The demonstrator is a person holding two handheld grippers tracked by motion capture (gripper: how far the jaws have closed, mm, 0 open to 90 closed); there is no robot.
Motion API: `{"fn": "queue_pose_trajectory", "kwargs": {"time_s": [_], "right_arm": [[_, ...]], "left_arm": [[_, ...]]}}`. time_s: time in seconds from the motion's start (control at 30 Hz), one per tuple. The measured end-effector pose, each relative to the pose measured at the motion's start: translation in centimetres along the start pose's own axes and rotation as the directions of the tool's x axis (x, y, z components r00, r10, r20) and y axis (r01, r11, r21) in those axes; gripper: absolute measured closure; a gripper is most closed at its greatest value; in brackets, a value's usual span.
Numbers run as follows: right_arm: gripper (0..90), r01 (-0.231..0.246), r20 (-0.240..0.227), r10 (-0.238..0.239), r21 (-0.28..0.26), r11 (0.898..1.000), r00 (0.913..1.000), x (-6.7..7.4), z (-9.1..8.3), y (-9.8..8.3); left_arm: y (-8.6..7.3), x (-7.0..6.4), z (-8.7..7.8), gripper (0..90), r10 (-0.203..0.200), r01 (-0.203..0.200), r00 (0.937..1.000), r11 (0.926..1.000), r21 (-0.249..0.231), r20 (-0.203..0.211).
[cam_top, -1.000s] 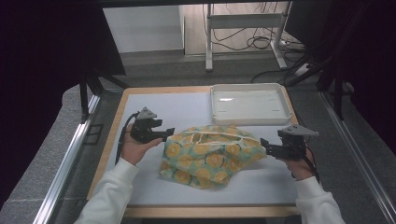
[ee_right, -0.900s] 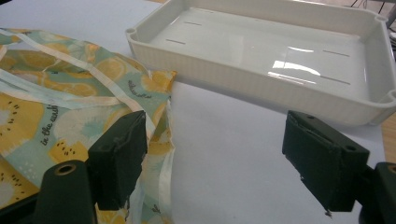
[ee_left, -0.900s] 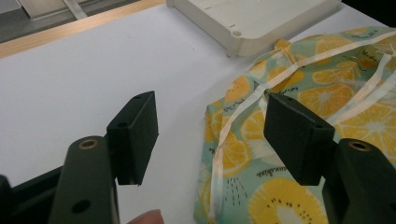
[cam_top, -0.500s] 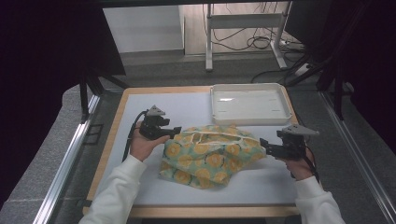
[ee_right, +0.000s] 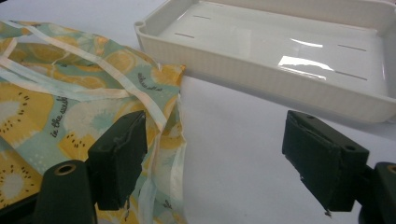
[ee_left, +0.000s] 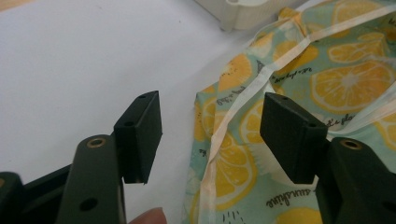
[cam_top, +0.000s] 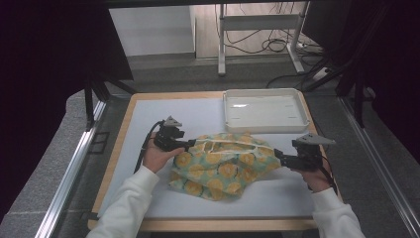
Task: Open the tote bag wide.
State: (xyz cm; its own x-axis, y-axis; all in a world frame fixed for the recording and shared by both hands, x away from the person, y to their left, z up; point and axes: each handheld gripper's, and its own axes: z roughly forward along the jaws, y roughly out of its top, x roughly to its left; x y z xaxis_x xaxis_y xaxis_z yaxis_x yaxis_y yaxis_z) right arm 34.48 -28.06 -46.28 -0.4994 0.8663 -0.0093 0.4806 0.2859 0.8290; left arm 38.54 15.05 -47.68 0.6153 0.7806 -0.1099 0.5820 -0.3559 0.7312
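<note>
L gripper (cam_top: pixel 190 144): jaws wide, have just been closing a little, nothing pinched yet. In the left gripper view the cloth's near-left corner and a pale tie strap (ee_left: pixel 243 105) sit between the two black pads (ee_left: pixel 140 133), not pressed. R gripper (cam_top: pixel 277 154): jaws wide too, holding nothing; in the right gripper view one pad (ee_right: pixel 119 156) overlaps the cloth's right edge, the other stands over bare mat. Whether that pad touches the fabric – can't tell, prob. just above it.

Landmark = crumpled mint-green cloth bag printed w/ orange and lemon slices (cam_top: pixel 223 163). It lies loosely bunched on the white mat-covered table (cam_top: pixel 138 124), roughly mid-table. L gripper at its left edge, R gripper at its right edge, so both flank it, jaws pointing in toward it. Behind it and to its right, close to its far edge: shallow white plastic tray (cam_top: pixel 265 110), empty. Person's white sleeves (cam_top: pixel 129 208) come in from the near side of it.

Progress, as I read it: early. Both grippers are lined up on opposite ends of the bag, approach done. Left: close on the corners/straps, lift or pull it flat, then prob. fold or move it toward the tray. Nothing of that is done yet; bag lies rumpled.
</note>
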Motion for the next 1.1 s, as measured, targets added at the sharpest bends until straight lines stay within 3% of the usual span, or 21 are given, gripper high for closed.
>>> {"fn": "queue_pose_trajectory", "kwargs": {"time_s": [0.2,0.4,0.6,0.87,1.03,1.1], "right_arm": [[22.0,0.009,0.000,-0.009,0.001,1.000,1.0000,0.1,0.0,-0.1],[22.0,0.003,0.005,-0.003,-0.002,1.000,1.0000,-0.1,-0.2,-0.2],[22.0,0.000,0.009,0.000,-0.004,1.000,1.0000,-0.1,-0.3,-0.2],[22.0,-0.006,0.018,0.006,-0.007,1.000,0.9998,-0.2,-0.5,0.0],[21.8,-0.045,0.003,0.045,-0.017,0.999,0.9990,0.2,-0.1,2.6],[21.7,-0.024,0.003,0.024,-0.020,1.000,0.9997,0.7,0.1,3.9]], "left_arm": [[-0.3,0.4,1.2,46.6,-0.017,0.016,0.9991,0.9995,0.028,0.040],[-0.7,0.3,2.0,66.8,-0.016,0.012,0.9976,0.9983,0.058,0.068],[-0.6,0.0,1.8,81.9,-0.016,0.011,0.9970,0.9985,0.054,0.076],[-0.3,0.6,1.0,87.9,-0.039,0.035,0.9922,0.9987,0.036,0.118],[-0.2,0.9,0.6,88.8,-0.052,0.049,0.9905,0.9985,0.024,0.127],[-0.2,0.7,0.6,88.9,-0.049,0.046,0.9908,0.9986,0.024,0.126]]}}
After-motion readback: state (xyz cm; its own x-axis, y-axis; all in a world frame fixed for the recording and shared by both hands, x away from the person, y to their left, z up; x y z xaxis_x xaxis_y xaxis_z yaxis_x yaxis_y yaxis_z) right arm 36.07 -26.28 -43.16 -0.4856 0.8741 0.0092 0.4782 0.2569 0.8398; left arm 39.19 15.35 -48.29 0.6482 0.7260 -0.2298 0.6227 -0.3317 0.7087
